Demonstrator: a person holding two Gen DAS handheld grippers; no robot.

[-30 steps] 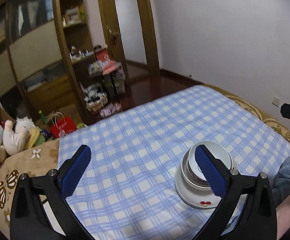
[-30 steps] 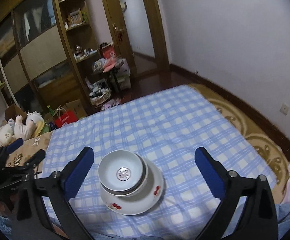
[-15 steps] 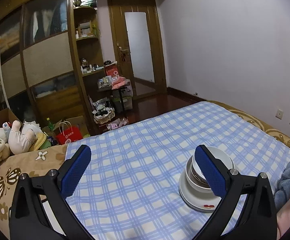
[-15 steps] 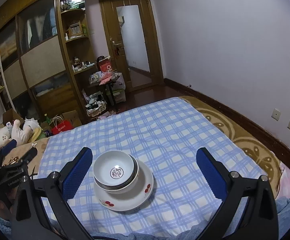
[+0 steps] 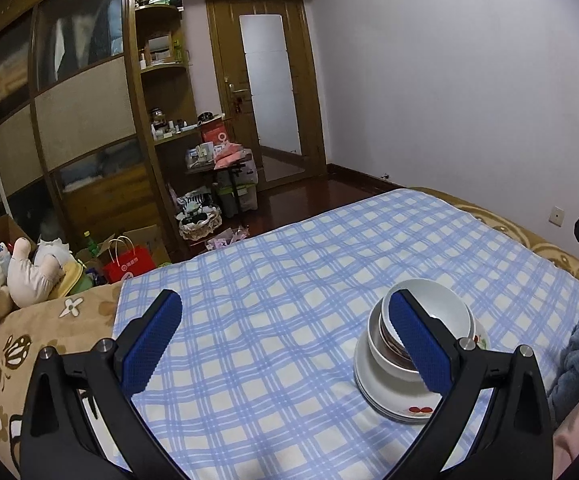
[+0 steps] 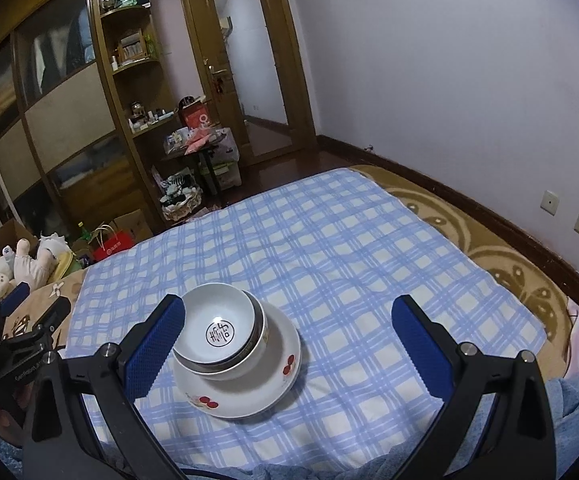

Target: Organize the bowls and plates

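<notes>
My left tool (image 5: 285,340) and right tool (image 6: 289,342) both stand wide, holding nothing, above the bed (image 6: 329,248). The stack sits on the checked sheet (image 5: 269,288): a top bowl (image 6: 219,328) nested in a second bowl (image 6: 249,364), on a cherry-printed plate (image 6: 265,396). In the left view the stack (image 5: 417,360) lies partly behind my right-hand finger (image 5: 417,344). Risks, as I judge them: the mattress is soft, so pressing nearby could tilt the stack; the top bowl sits off-centre and could slide; glazed rims may slip from a narrow pinch.
</notes>
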